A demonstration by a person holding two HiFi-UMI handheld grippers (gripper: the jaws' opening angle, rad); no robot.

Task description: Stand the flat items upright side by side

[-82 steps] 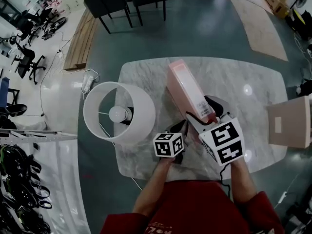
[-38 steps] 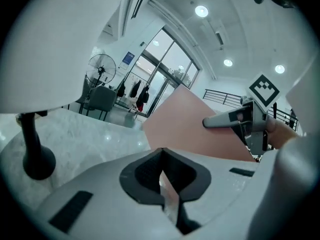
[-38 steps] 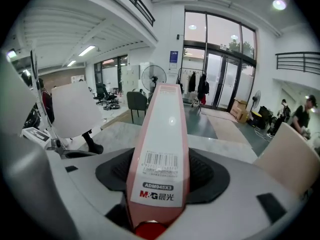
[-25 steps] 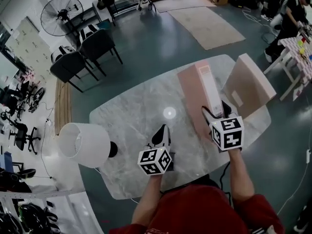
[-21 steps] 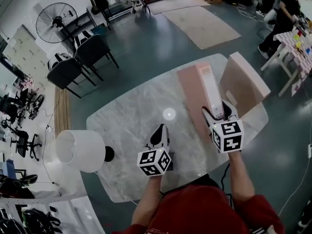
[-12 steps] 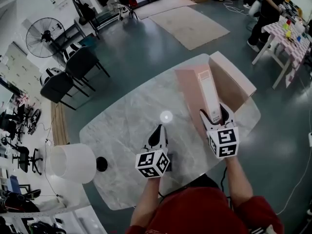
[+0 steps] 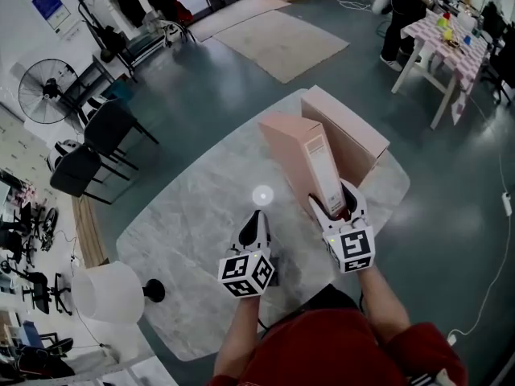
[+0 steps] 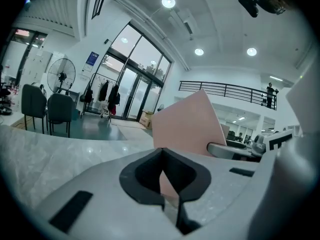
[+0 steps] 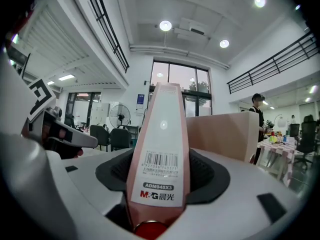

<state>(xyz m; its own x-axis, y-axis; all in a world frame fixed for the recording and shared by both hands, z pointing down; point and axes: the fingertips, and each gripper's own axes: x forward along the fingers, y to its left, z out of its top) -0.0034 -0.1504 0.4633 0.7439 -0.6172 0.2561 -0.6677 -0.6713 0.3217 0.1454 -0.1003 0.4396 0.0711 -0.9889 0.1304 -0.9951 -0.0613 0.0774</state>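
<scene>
Two pink box files stand upright on the marble table [image 7: 193, 223]. My right gripper [image 7: 336, 210] is shut on the labelled spine of the nearer pink file [image 7: 302, 163]. In the right gripper view that spine [image 9: 162, 149] fills the space between the jaws. The second pink file [image 7: 346, 127] stands right beside it on its far right side, also seen in the right gripper view [image 9: 220, 131]. I cannot tell whether the two touch. My left gripper [image 7: 256, 225] rests low over the table to the left, shut with nothing in it [image 8: 162, 176], and looks toward the held file [image 8: 187, 124].
A white table lamp [image 7: 109, 292] stands at the table's near left corner. Dark chairs [image 7: 96, 147] and a floor fan [image 7: 40, 91] are off the table's left side. A person [image 7: 406, 2] stands by a small table at the far right.
My right gripper has carried the held file rightward until it stands next to the second file. My head has turned, so the lamp has slid to the lower left. The left gripper has stayed put.
</scene>
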